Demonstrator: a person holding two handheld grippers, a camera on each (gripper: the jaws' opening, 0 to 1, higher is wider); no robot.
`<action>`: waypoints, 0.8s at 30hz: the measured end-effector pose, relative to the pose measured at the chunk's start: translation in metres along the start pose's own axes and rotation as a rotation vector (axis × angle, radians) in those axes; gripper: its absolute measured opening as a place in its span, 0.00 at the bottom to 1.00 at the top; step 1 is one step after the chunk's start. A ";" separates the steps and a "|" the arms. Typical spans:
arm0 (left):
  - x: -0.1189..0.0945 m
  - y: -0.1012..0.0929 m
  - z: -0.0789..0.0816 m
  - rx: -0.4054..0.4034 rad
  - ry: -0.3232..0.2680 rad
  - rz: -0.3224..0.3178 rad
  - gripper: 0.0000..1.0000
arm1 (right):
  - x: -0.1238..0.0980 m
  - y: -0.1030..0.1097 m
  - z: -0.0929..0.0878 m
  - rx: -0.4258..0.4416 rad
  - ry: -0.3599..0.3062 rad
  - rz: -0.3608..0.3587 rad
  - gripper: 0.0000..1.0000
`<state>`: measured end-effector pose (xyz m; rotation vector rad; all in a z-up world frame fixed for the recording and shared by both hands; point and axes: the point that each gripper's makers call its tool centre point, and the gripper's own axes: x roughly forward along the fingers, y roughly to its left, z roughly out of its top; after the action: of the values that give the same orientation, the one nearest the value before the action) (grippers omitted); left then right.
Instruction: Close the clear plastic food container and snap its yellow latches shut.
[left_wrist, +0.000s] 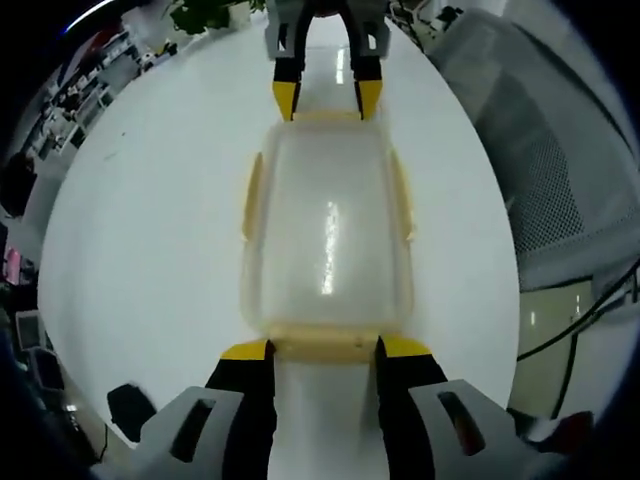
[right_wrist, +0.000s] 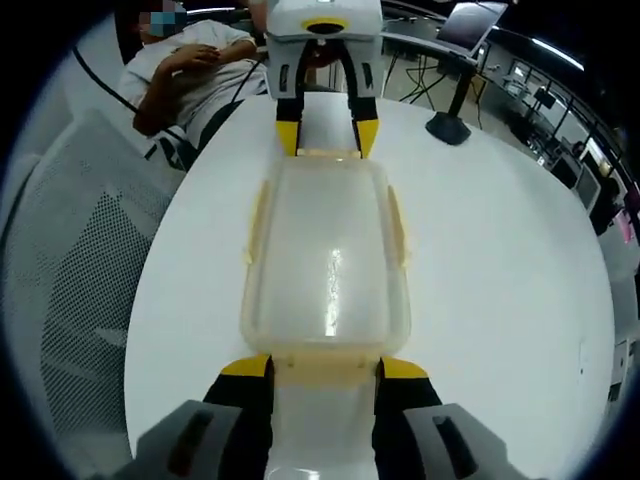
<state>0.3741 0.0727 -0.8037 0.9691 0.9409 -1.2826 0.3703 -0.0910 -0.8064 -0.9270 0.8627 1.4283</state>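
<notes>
A clear plastic container (left_wrist: 327, 235) (right_wrist: 325, 260) lies on the white table (left_wrist: 150, 250) (right_wrist: 500, 270) with its lid resting on top. Yellow side latches (left_wrist: 252, 195) (right_wrist: 397, 225) run along its long edges. In the left gripper view my left gripper (left_wrist: 325, 348) is open at the near short end, its yellow tips flanking the yellow end latch (left_wrist: 322, 343). My right gripper (left_wrist: 327, 98) stands open at the far end. The right gripper view mirrors this: my right gripper (right_wrist: 324, 367) straddles its end latch (right_wrist: 324, 360), and the left gripper (right_wrist: 327, 135) is opposite.
A grey mesh chair (left_wrist: 560, 170) (right_wrist: 70, 250) stands beside the table. A person (right_wrist: 190, 70) sits behind the far edge. A black stand base (right_wrist: 447, 125) rests on the table at the back, and a small black object (left_wrist: 130, 405) lies near the table's edge.
</notes>
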 end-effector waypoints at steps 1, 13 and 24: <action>0.000 0.000 0.000 0.002 0.001 -0.001 0.38 | 0.000 0.000 -0.001 0.001 -0.002 0.000 0.37; 0.000 0.000 0.000 -0.004 -0.010 -0.004 0.37 | 0.000 0.000 -0.001 0.009 -0.012 -0.004 0.36; 0.000 0.000 0.000 -0.006 -0.001 -0.009 0.37 | -0.001 0.000 0.000 0.010 -0.013 -0.006 0.36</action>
<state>0.3742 0.0727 -0.8040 0.9604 0.9482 -1.2870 0.3705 -0.0911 -0.8059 -0.9111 0.8561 1.4218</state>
